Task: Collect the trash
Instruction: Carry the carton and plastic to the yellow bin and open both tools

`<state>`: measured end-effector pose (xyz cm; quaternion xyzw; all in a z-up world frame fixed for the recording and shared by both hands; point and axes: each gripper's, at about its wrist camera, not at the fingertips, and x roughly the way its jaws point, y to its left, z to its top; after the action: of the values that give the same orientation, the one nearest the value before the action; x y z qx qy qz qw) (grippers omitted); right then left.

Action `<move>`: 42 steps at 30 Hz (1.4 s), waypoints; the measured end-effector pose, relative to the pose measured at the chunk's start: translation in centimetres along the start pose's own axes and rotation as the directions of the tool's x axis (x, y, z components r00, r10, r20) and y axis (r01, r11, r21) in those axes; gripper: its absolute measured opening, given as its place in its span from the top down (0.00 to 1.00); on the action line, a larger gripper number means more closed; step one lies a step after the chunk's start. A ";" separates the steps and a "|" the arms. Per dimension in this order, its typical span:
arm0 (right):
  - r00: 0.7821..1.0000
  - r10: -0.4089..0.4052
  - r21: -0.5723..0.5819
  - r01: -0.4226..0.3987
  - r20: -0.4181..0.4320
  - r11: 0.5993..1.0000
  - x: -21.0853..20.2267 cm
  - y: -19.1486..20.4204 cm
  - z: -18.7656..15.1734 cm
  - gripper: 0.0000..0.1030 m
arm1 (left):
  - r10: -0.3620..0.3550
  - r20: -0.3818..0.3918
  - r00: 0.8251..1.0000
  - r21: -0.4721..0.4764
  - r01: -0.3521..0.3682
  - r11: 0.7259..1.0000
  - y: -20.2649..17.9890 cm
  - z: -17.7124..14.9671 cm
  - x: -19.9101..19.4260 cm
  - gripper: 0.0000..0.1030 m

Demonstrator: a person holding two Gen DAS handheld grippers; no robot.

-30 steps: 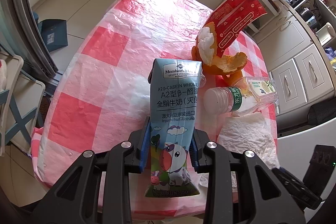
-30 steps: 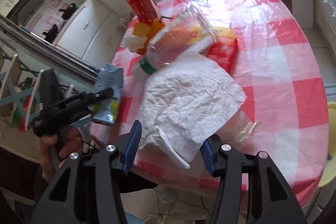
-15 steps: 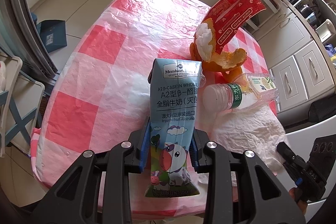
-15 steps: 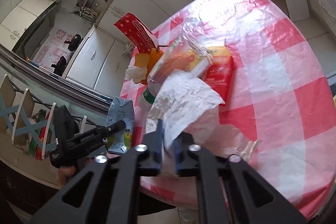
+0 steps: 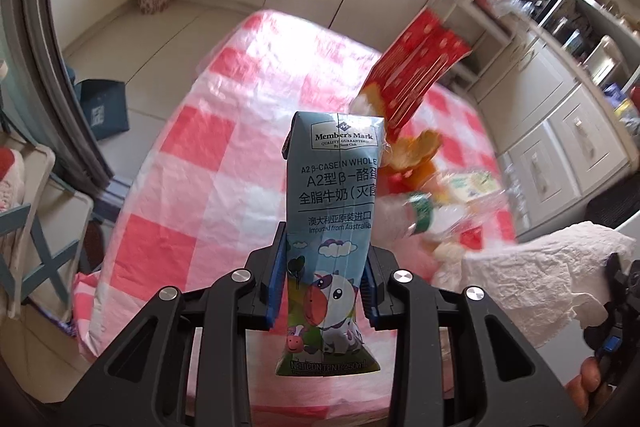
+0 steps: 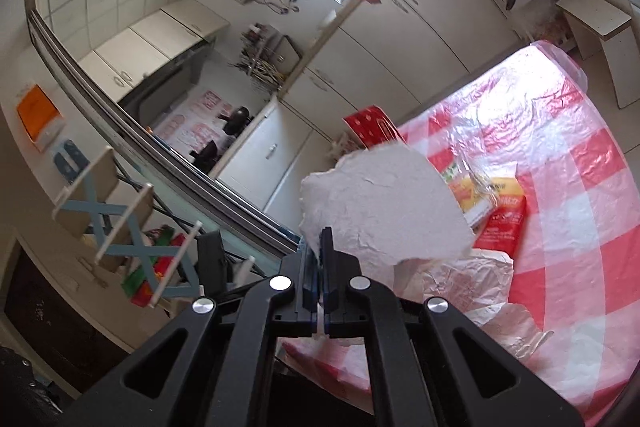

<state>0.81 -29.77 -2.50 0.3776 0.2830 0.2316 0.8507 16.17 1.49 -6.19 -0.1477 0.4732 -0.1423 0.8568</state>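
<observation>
table [image 6: 568,163]: checked cloth | on it: red packet [image 6: 502,223], bottle [image 5: 432,217], possibly peel [image 5: 416,155]

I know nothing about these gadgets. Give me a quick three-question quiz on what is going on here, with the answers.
1. True or false: the left gripper holds a blue milk carton upright between its pads.
2. What does the right gripper pinch? A) a plastic bottle B) a white paper napkin C) an orange peel
3. Fill in: the table wears a red-and-white checked ____.

Key:
1. True.
2. B: the white paper napkin is clamped at its edge and lifted off the table.
3. Plastic cloth; the orange peel, plastic bottle and red packet lie on it.
</observation>
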 end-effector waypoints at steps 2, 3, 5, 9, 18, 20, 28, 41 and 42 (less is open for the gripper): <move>1.000 0.012 -0.003 -0.012 0.026 1.000 -0.7 0.1 0.3 0.98 | -0.039 0.046 0.998 0.004 0.039 0.999 -0.3 0.1 -1.0 0.71; 0.999 0.016 -0.004 -0.016 0.037 1.000 -1.2 0.2 0.4 0.98 | -0.052 0.061 0.997 0.011 0.051 0.999 -0.5 0.2 -1.3 0.71; 0.998 0.018 0.001 -0.018 0.061 1.000 -2.3 -0.1 0.6 0.98 | -0.083 0.089 0.993 0.032 0.080 0.996 -1.1 0.1 -2.0 0.71; 0.994 -0.004 0.013 0.002 0.113 1.000 -5.1 -0.8 1.1 0.98 | -0.153 0.100 0.983 0.078 0.145 0.986 -3.3 -0.3 -3.0 0.71; 0.934 -0.262 0.086 0.248 0.244 0.965 -15.5 -3.9 1.0 0.98 | -0.364 -0.005 0.931 0.229 0.355 0.906 -14.4 -3.7 -3.9 0.71; 0.916 -0.328 0.122 0.307 0.232 0.944 -17.5 -4.9 1.0 0.98 | -0.401 -0.060 0.914 0.262 0.402 0.877 -17.4 -5.3 -3.5 0.71; 0.754 -0.656 0.085 0.655 -0.028 0.750 -19.9 -9.6 2.7 0.98 | -0.428 -0.256 0.867 0.342 0.496 0.798 -29.0 -13.4 0.2 0.71; 0.679 -0.731 0.202 0.727 -0.070 0.657 -23.3 -15.1 2.9 0.98 | -0.261 -0.405 0.876 0.390 0.424 0.818 -36.0 -20.7 9.6 0.71; 0.686 -0.726 0.233 0.713 -0.043 0.661 -24.1 -15.2 3.1 0.98 | -0.241 -0.415 0.878 0.397 0.412 0.820 -36.7 -21.2 10.4 0.71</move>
<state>-12.05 -55.24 -5.14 0.3374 0.4109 -0.1683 0.8300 -0.38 -38.62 -10.71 0.0135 0.5338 -0.4240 0.7315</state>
